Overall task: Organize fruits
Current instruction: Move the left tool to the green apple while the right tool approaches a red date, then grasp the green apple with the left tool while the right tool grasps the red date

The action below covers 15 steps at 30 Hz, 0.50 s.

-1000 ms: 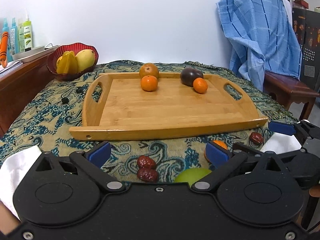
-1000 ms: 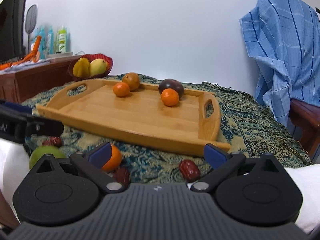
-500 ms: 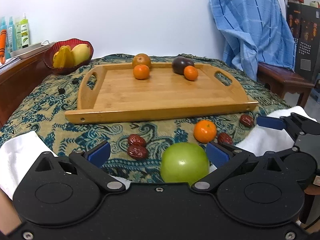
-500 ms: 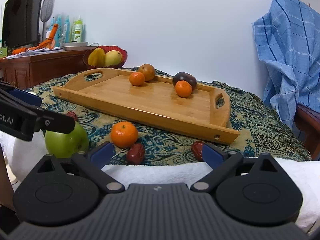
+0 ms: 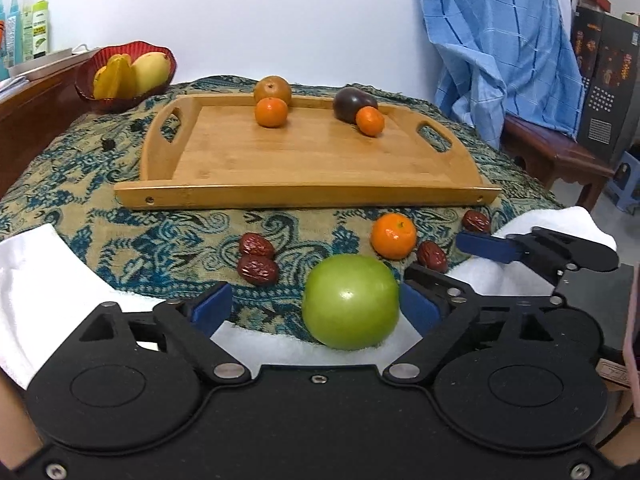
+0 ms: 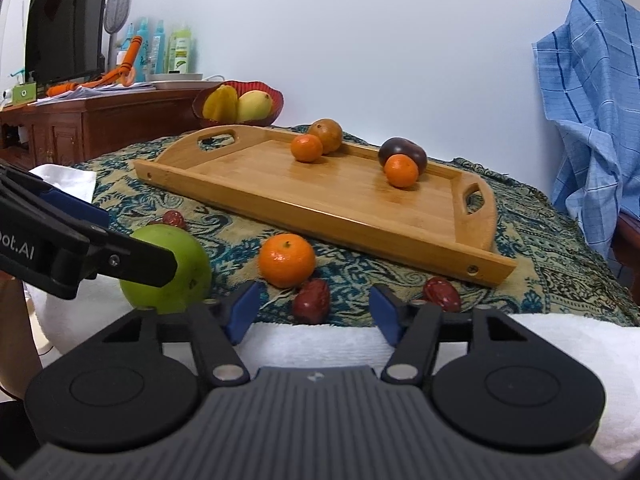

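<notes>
A green apple [image 5: 350, 301] lies at the table's near edge between the fingers of my open left gripper [image 5: 316, 310], next to its right finger; it also shows in the right wrist view [image 6: 176, 268]. A loose mandarin [image 5: 393, 236] and several red dates [image 5: 258, 269] lie on the patterned cloth before the wooden tray [image 5: 312, 164]. The tray holds two mandarins [image 5: 271, 112], a brown fruit [image 5: 272, 88] and a dark plum [image 5: 354, 104]. My right gripper [image 6: 314, 314] is open and empty, just short of a date [image 6: 312, 300] and the mandarin [image 6: 286, 260].
A red bowl [image 5: 120, 76] with yellow fruit stands at the back left beside a wooden cabinet [image 6: 100, 120] with bottles. White towels [image 5: 44, 292] lie on the near table edge. A chair with a blue cloth [image 5: 504, 44] stands at the right.
Both grippers have drawn back and risen from the tray. The apple, mandarin and dates have come fully into view, and the apple now sits between my left fingers.
</notes>
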Available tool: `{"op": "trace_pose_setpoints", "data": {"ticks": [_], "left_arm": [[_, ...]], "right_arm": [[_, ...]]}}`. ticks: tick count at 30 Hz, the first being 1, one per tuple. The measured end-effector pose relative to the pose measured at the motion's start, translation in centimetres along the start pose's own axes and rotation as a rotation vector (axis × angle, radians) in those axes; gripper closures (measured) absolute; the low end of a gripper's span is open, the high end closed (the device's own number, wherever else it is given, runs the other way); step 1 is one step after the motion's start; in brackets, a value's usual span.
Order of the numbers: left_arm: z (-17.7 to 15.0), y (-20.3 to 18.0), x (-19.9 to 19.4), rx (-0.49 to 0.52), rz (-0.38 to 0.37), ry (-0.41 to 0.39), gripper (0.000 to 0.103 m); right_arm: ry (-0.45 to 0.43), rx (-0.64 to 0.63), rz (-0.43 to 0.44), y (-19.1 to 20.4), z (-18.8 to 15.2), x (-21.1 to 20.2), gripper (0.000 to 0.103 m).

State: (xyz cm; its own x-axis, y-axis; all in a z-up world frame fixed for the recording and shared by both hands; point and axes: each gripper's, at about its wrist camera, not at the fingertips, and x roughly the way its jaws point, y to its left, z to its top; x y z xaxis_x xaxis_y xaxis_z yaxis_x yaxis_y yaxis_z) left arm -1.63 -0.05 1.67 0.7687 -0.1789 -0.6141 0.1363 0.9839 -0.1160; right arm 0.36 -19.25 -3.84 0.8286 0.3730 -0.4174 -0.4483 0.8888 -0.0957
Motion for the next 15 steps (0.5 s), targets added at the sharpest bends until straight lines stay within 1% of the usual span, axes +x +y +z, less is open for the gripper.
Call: {"op": "trace_pose_setpoints", "data": {"ticks": [2, 8, 13, 15], "left_arm": [[-0.1, -0.2, 0.1, 0.001, -0.012, 0.011, 0.023], [-0.2, -0.8, 0.5, 0.020, -0.030, 0.029, 0.035], [-0.4, -1.2, 1.0, 0.021, -0.039, 0.045, 0.044], [-0.5, -1.3, 1.2, 0.019, -0.038, 0.047, 0.045]], "right_arm": [[0.001, 0.005, -0.001, 0.1, 0.0, 0.1, 0.043], [0.010, 0.028, 0.002, 0.0, 0.0, 0.5, 0.050], [0.014, 0.033, 0.005, -0.1, 0.0, 0.5, 0.051], [0.017, 0.030, 0.000, -0.1, -0.1, 0.5, 0.053]]}}
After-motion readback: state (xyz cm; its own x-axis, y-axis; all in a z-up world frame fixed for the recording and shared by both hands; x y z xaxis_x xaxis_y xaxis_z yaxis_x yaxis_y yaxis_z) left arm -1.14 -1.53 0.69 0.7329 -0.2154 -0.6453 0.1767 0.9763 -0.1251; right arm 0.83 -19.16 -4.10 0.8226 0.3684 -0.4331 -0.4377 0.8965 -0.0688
